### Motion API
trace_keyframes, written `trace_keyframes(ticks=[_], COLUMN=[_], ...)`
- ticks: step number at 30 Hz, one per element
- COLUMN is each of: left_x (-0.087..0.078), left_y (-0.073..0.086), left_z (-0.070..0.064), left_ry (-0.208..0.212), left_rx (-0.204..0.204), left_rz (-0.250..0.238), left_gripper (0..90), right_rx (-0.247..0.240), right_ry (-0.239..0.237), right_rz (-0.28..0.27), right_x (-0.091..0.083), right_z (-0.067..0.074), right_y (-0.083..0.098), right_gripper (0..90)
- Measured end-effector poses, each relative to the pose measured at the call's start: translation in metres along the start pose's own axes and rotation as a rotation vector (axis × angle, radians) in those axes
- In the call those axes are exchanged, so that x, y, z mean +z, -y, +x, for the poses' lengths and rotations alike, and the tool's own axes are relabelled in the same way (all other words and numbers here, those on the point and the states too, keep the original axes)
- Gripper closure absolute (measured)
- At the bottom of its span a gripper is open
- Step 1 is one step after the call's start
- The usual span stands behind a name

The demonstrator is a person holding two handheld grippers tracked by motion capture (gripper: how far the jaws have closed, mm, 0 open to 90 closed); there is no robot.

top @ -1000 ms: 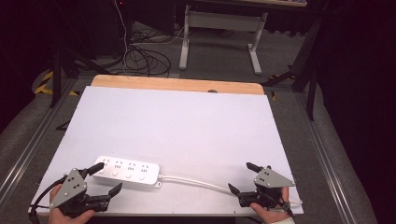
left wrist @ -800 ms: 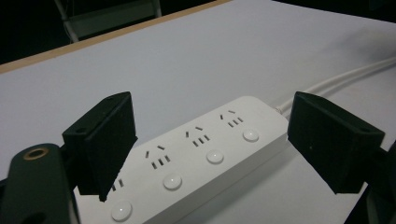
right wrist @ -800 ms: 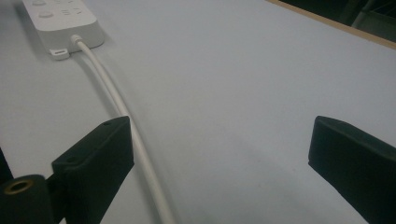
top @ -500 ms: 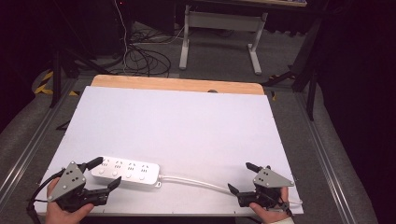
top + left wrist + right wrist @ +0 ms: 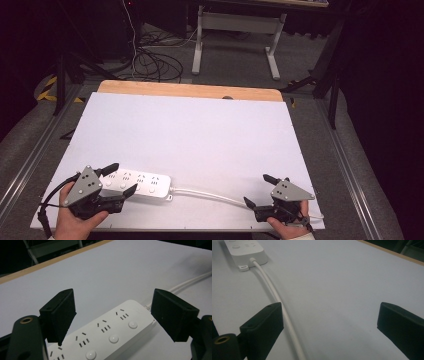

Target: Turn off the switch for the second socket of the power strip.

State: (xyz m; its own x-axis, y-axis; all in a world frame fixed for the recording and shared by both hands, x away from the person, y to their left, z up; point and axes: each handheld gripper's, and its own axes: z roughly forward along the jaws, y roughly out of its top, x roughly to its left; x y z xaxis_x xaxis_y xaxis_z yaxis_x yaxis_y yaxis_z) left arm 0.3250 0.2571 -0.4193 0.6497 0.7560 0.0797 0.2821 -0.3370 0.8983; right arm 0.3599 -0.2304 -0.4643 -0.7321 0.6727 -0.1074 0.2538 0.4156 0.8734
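A white power strip [image 5: 142, 182] with several sockets and round buttons lies flat near the table's front left. Its white cable [image 5: 210, 194] runs right toward my right gripper [image 5: 255, 189]. My left gripper [image 5: 125, 177] is open over the strip's left end, one jaw on the far side and one on the near side. In the left gripper view the power strip [image 5: 110, 332] sits between and below the spread jaws of the left gripper [image 5: 113, 307]. My right gripper [image 5: 329, 320] is open and holds nothing; the cable [image 5: 274, 293] passes just inside its left jaw.
The white table top [image 5: 190, 135] has a wooden strip [image 5: 190, 91] along its far edge. Metal rails [image 5: 30, 160] run down both sides. Beyond the table stand a desk frame [image 5: 235, 40] and loose black cables [image 5: 155, 62] on the floor.
My left gripper has moved a little forward and right, so its jaws now straddle the power strip's left end. The right gripper and the strip have not moved.
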Motion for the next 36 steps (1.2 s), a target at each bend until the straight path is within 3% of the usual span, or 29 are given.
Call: trace_keyframes(ticks=[16, 28, 31, 33, 34, 35, 36], left_x=[0.022, 0.035, 0.035, 0.034, 0.034, 0.034, 0.034], left_y=[-0.015, -0.02, -0.022, -0.024, -0.025, -0.026, -0.026], left_z=[-0.001, -0.002, -0.002, -0.001, 0.0, 0.001, 0.002], left_ry=[0.036, 0.058, 0.059, 0.078, 0.088, 0.103, 0.115], left_rx=[-0.018, -0.001, 0.017, 0.021, 0.022, 0.023, 0.02], left_rz=[0.023, 0.069, 0.091, 0.104, 0.115, 0.131, 0.143], left_gripper=[20.5, 22.7, 39.6, 44.0, 56.2, 56.2, 70.4], right_rx=[-0.011, -0.005, -0.006, -0.006, -0.006, -0.006, -0.006], right_ry=[0.0, 0.0, -0.001, -0.002, -0.003, -0.003, -0.003], right_rz=[0.009, 0.011, 0.015, 0.014, 0.012, 0.012, 0.012], right_x=[0.001, 0.001, 0.001, 0.001, 0.002, 0.002, 0.001], right_z=[0.001, 0.0, 0.0, 0.0, 0.0, 0.0, 0.0], right_y=[0.001, 0.001, 0.001, 0.001, 0.001, 0.001, 0.001], right_gripper=[7.6, 7.6, 7.7, 7.7, 7.7, 7.7, 7.7])
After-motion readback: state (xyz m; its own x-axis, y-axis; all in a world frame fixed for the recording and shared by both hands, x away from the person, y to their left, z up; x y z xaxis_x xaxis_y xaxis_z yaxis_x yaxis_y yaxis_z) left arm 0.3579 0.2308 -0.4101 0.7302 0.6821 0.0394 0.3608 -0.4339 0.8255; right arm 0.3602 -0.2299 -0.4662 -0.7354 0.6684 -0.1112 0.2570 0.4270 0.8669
